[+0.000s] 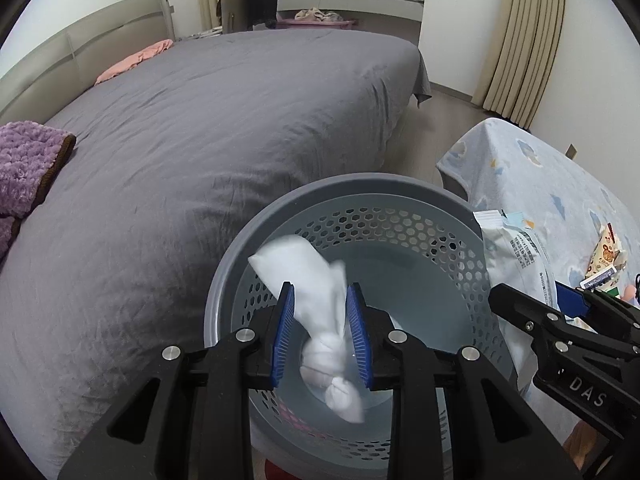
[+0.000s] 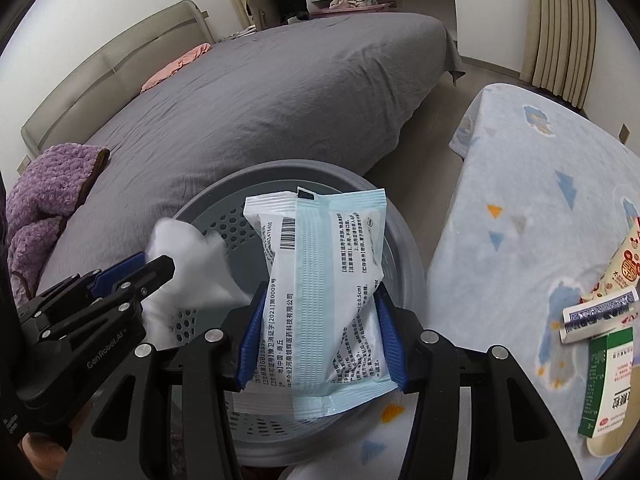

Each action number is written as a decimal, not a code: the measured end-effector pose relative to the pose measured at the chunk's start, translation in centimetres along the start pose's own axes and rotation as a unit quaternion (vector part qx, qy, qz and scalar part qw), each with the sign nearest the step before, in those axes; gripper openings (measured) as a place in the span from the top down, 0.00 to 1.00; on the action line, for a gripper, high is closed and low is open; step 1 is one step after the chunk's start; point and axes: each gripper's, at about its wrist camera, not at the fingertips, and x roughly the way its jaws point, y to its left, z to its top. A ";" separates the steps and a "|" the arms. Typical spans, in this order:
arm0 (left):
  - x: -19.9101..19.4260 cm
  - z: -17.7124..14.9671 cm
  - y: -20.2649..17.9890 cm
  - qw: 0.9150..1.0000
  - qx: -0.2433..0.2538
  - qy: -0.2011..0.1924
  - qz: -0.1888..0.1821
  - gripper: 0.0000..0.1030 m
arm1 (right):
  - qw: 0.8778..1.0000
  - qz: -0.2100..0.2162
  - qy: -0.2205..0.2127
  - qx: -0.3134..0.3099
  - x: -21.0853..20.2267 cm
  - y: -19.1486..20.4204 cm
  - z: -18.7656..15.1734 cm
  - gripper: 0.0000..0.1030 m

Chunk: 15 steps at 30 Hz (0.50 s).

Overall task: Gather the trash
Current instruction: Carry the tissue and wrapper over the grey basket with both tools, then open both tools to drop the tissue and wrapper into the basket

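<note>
Your left gripper (image 1: pixel 320 300) is over the basket mouth, pointing down into it. A crumpled white tissue (image 1: pixel 316 292) sits between the blue pads (image 1: pixel 283 328); the pads stand narrow against its sides, and the tissue is motion-blurred, so you can't call a firm pinch from this. Its lower knot hangs inside the grey perforated basket (image 1: pixel 420 236), above the basket floor.

Your right gripper (image 2: pixel 320 320) is clamped mid-width on a white-and-pale-blue wipes packet (image 2: pixel 320 280), held upright, barcode and print facing the camera. The packet hangs over the near right part of the same basket (image 2: pixel 240 184), not yet inside. In the right wrist view your left gripper comes in from the lower left with the tissue (image 2: pixel 184 256) sticking out past its tips.

Right of the basket: a table under a light-blue patterned cloth (image 2: pixel 540 208). On it, near your right hand, a green-and-white box (image 2: pixel 606 380), a small blue-and-white box (image 2: pixel 598 314) and a cartoon-print carton (image 2: pixel 628 260).

Behind the basket: a bed with grey cover (image 1: pixel 220 128), touching or just beside the basket rim. Purple knitted blanket (image 1: pixel 28 164) on its left edge, pink cloth (image 1: pixel 136 60) near the headboard. Beige curtains (image 1: pixel 520 40) and a window at the far wall.
</note>
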 end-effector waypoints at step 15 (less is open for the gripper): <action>-0.3 -0.1 0.9 1.000 -0.012 -0.005 0.016 0.41 | 1.000 -0.006 -0.011 0.001 -0.3 -0.2 0.1 0.43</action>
